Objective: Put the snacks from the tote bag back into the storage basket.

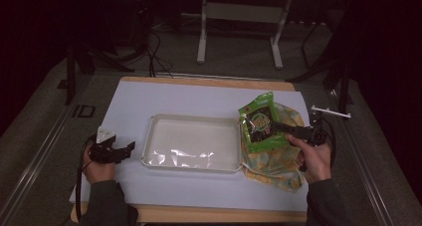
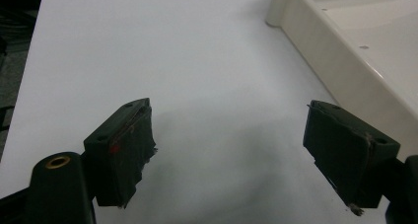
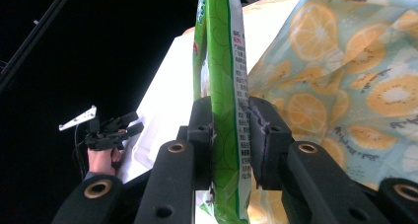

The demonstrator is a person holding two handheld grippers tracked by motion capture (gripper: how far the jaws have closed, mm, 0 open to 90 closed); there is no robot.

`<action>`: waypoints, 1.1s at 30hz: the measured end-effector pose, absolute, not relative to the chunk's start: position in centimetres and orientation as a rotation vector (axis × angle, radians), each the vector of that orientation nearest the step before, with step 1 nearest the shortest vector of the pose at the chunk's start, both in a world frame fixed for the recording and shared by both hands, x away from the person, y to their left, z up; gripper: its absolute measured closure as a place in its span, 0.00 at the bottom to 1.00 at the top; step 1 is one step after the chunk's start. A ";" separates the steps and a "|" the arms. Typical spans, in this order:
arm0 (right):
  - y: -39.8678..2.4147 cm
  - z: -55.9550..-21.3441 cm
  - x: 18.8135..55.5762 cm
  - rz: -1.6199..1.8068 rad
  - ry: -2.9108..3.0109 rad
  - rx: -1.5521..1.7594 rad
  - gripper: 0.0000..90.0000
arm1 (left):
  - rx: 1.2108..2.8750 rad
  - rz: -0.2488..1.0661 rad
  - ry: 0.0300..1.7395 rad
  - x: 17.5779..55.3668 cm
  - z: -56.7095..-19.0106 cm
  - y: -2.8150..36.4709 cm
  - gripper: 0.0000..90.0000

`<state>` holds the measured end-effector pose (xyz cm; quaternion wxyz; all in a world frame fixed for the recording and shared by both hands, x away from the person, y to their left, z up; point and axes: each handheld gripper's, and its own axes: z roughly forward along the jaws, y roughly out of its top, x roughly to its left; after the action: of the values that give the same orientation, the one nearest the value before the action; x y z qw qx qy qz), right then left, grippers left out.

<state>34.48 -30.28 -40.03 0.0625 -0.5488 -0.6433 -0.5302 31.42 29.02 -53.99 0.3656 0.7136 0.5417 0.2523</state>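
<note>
The right hand-held gripper (image 3: 230, 140) has its two black jaws clamped on the edge of a green snack packet (image 3: 224, 76), which stands on edge between the pads with its printed side seam showing (small red and black print runs down it). In the high view that same right hand-held gripper (image 1: 276, 128) holds the green snack packet (image 1: 259, 122) lifted above a fabric bag printed with lemon slices (image 1: 278, 164), which lies on the white sheet of the worktop (image 1: 134, 99) just right of a cream plastic tray (image 1: 191, 143). The packet overlaps the tray's right rim.

The left hand-held gripper (image 2: 231, 150) rests with its jaws wide apart and nothing between them, above bare white sheet, the tray's corner (image 2: 315, 41) near its right jaw. In the high view it (image 1: 130, 148) sits just left of the tray.
</note>
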 end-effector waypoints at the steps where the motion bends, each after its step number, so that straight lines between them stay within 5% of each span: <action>1: -30.2 -40.1 34.5 -1.603 -1.946 -1.656 0.82 | 1.834 0.649 1.393 31.4 -54.0 29.0 0.22; 33: -26.5 -41.7 35.1 -1.578 -1.950 -1.628 0.82 | 1.833 0.647 1.392 31.4 -54.0 29.1 0.22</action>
<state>35.08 -26.55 -41.67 0.0754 -0.5428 -0.6503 -0.5262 31.42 29.06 -53.98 0.3668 0.7132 0.5417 0.2519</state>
